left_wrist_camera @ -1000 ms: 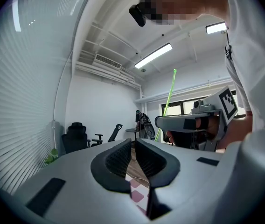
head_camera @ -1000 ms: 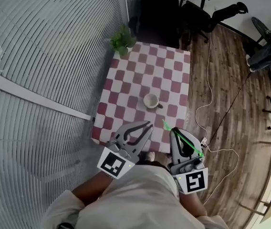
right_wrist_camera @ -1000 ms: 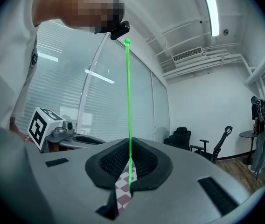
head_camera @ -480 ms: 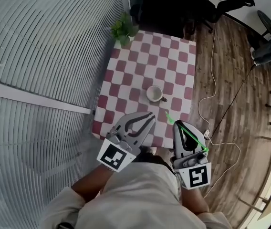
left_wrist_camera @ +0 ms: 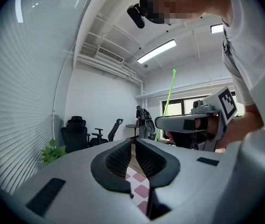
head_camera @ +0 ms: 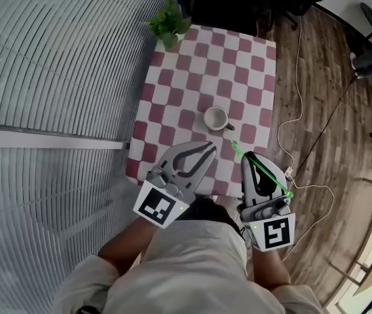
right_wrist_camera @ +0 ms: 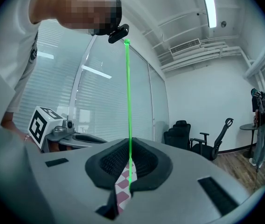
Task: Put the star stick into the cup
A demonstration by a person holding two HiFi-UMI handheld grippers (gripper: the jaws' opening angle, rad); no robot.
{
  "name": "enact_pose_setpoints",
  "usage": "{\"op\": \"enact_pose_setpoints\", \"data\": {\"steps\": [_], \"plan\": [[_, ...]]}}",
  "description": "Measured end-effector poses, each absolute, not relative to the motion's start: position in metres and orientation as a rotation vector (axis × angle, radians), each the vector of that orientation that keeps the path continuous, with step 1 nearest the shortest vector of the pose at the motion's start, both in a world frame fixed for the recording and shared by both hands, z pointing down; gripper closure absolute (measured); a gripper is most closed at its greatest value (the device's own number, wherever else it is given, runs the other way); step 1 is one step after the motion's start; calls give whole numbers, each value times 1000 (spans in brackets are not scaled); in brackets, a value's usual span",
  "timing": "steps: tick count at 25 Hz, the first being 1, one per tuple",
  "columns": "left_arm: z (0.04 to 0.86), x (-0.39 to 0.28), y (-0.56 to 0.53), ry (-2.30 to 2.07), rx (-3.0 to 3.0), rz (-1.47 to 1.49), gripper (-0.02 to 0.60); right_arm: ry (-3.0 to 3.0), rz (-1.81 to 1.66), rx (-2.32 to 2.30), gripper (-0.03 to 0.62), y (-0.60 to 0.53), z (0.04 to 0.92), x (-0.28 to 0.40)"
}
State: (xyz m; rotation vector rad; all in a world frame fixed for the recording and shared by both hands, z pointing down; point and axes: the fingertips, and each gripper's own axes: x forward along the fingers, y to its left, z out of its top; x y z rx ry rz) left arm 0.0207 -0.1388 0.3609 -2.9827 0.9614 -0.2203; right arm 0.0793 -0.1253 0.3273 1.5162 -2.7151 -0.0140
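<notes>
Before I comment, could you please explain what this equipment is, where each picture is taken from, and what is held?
A person holds a hand tool with two jaws in each hand. One picture comes from a head camera looking down; the other two come from cameras riding on each tool. On the checkered table stand a white cup and a plant. The right gripper is shut on a green star stick. The left gripper is shut and empty.

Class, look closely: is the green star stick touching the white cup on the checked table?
Apart. The head view shows checked cloth between the tip of the star stick and the cup; the right tongs hold the stick short of it.
</notes>
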Motion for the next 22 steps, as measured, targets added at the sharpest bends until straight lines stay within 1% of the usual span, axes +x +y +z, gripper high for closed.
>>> {"op": "enact_pose_setpoints", "data": {"steps": [22], "plan": [[451, 17, -195, 987, -3036, -286, 528, -2699, 100, 1552, 556, -188, 420, 74]]}}
